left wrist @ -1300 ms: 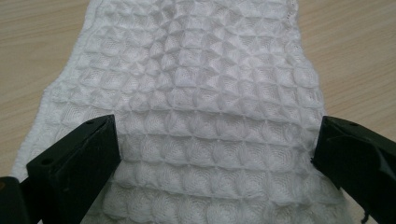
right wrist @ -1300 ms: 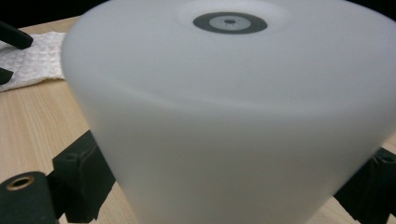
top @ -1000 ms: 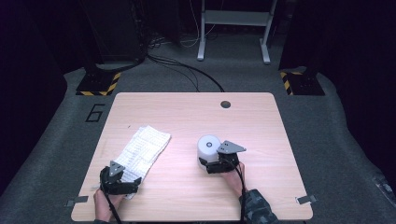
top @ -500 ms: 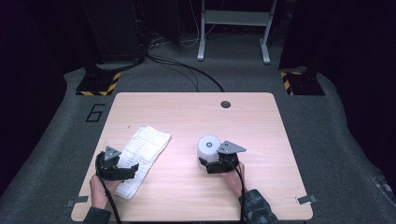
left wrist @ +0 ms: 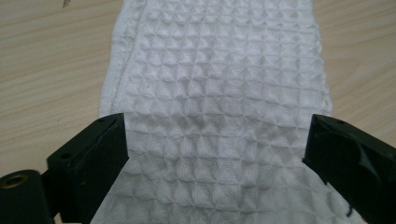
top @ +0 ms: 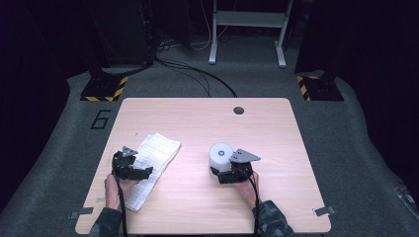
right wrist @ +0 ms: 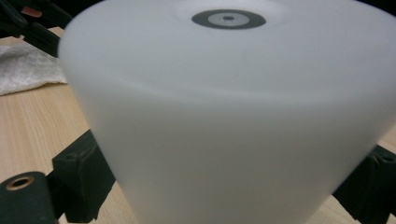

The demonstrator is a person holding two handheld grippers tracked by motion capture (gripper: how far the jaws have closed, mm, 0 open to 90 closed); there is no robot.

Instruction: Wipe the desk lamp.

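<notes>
A white waffle-weave cloth [top: 160,148] lies flat on the left part of the wooden table [top: 276,133]. My left gripper [top: 144,173] hovers over the cloth's near half. In the left gripper view the cloth [left wrist: 219,70] runs between the wide-apart jaws of the left gripper [left wrist: 215,135], which have just been closing a little without pinching it. An upright white cylinder [top: 221,154] with a dark ring on top stands mid-table. My right gripper [top: 223,172] is shut on its lower part. In the right gripper view the cylinder [right wrist: 224,102] sits between the jaws of the right gripper [right wrist: 224,186].
A dark cable hole [top: 238,110] sits near the table's far edge. Tape strips [top: 80,214] mark the front corners. Beyond the table are black stands with hazard-striped bases [top: 104,91], cables and a metal frame [top: 247,29] on the grey carpet.
My left gripper has moved away from the person, from the cloth's near end onto the cloth. The right gripper and the cylinder have stayed put.
</notes>
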